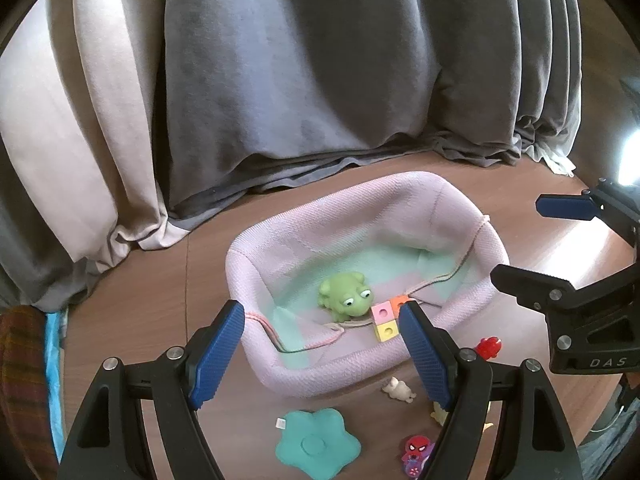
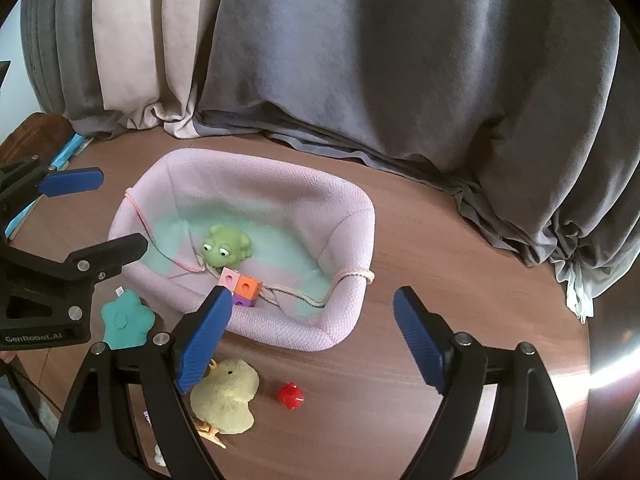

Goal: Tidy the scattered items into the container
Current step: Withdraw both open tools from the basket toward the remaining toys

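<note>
The left gripper (image 1: 322,344) points steeply downward, its blue-padded jaws spread wide with nothing between the pads. The right gripper (image 2: 312,340), at about three o'clock from it and near, tilts down likewise, jaws parted and empty. Both black frames sit side by side, angled slightly toward each other.

1. In the left wrist view, the left hand-held gripper (image 1: 322,350) has a finger that covers part of the cube cluster (image 1: 385,322) and most of a pale yellow toy (image 1: 439,414) on the desk (image 1: 160,312).
2. The spider-figure toy (image 1: 416,454) is partly behind that same finger.
3. In the right wrist view, the yellow chick (image 2: 230,394) is partly hidden by a finger of the right hand-held gripper (image 2: 312,344).
4. A small white thing (image 2: 159,458) near the bottom edge is too hidden to identify.
</note>
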A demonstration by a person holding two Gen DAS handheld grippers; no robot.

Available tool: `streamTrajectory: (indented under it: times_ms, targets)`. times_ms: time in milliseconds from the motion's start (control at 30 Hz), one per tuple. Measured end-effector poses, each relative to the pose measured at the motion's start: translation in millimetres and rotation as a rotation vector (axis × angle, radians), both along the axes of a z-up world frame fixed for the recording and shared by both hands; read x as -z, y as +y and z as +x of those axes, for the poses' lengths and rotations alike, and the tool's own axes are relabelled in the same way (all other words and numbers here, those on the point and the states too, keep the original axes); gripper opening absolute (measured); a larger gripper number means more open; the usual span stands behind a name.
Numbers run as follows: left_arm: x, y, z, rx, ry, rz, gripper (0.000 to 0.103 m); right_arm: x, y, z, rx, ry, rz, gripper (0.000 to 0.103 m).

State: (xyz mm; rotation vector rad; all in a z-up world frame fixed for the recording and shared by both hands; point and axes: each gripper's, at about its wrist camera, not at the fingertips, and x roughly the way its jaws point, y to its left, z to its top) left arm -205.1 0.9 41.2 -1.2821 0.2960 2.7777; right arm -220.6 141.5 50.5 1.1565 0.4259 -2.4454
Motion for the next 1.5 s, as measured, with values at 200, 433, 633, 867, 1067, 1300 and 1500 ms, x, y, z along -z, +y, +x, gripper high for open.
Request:
streamTrajectory:
  times_ms: [200,433,633,867,1067,1300,1500]
  targets:
    - [-2,-1,6,0.002,0.014,0.003,0.092,-2,0,6,-0.003,0.003,-0.009,0.082]
    - [1,-4,9,-0.004,0.008,0.007,0.092,-5,-1,16,-0.014,0.009,-0.014,0.082]
    - [5,-5,15,-0.005,0.001,0.01,0.092,-5,-3,19,-0.018,0.008,-0.018,0.082]
    - [7,-8,20,-0.01,-0.001,0.014,0.092,-2,-1,25,-0.019,0.002,-0.022,0.082]
    - [9,-8,25,-0.01,-0.004,0.018,0.092,2,2,29,-0.015,-0.003,-0.029,0.082]
    - [13,-10,35,-0.015,-0.011,0.022,0.092,6,2,36,-0.018,-0.009,-0.032,0.082]
    - [19,-10,42,-0.019,-0.018,0.023,0.092,11,2,43,-0.019,-0.017,-0.035,0.082]
